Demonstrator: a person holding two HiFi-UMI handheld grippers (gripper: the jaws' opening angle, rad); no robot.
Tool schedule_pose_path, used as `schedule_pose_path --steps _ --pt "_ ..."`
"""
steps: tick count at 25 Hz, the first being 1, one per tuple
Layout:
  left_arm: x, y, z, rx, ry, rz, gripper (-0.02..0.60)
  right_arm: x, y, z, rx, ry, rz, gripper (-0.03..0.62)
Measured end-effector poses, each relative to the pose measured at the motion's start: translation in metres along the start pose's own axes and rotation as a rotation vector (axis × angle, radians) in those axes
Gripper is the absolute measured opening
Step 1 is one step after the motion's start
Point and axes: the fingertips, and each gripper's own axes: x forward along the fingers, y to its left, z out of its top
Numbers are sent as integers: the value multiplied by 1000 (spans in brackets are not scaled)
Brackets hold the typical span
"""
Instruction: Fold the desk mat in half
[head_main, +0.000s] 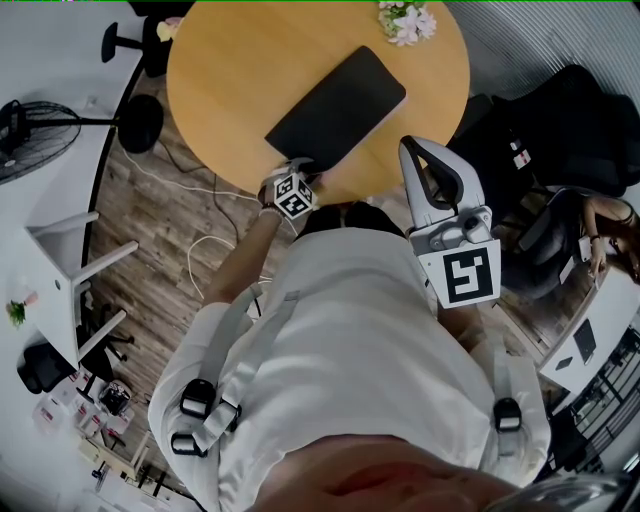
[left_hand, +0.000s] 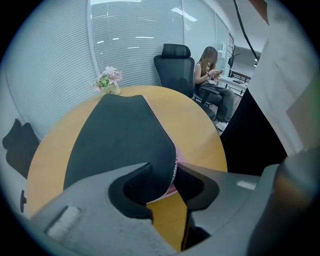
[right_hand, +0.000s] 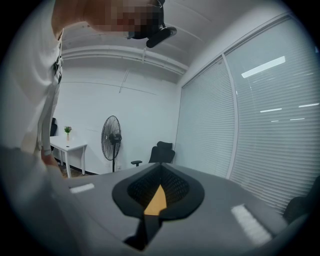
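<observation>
A black desk mat lies slantwise on the round wooden table. My left gripper sits at the mat's near corner by the table's front edge. In the left gripper view the mat runs up from the table, and its stitched edge with a pink underside stands between the jaws of the left gripper, which are apart around it. My right gripper is held up over the table's near right edge, away from the mat. Seen along its own jaws, the right gripper is closed and holds nothing.
A small pot of flowers stands at the table's far edge. A floor fan and a white side desk are to the left. Black office chairs are on the right, and a seated person is beyond the table.
</observation>
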Motion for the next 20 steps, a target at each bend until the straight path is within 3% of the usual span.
schedule_pose_path --steps 14,20 --pt "-27 -11 7 -82 -77 25 126 -2 1 1 -10 -6 7 5" --pt "-53 8 28 -184 -169 98 118 -1 0 2 -17 -7 10 5"
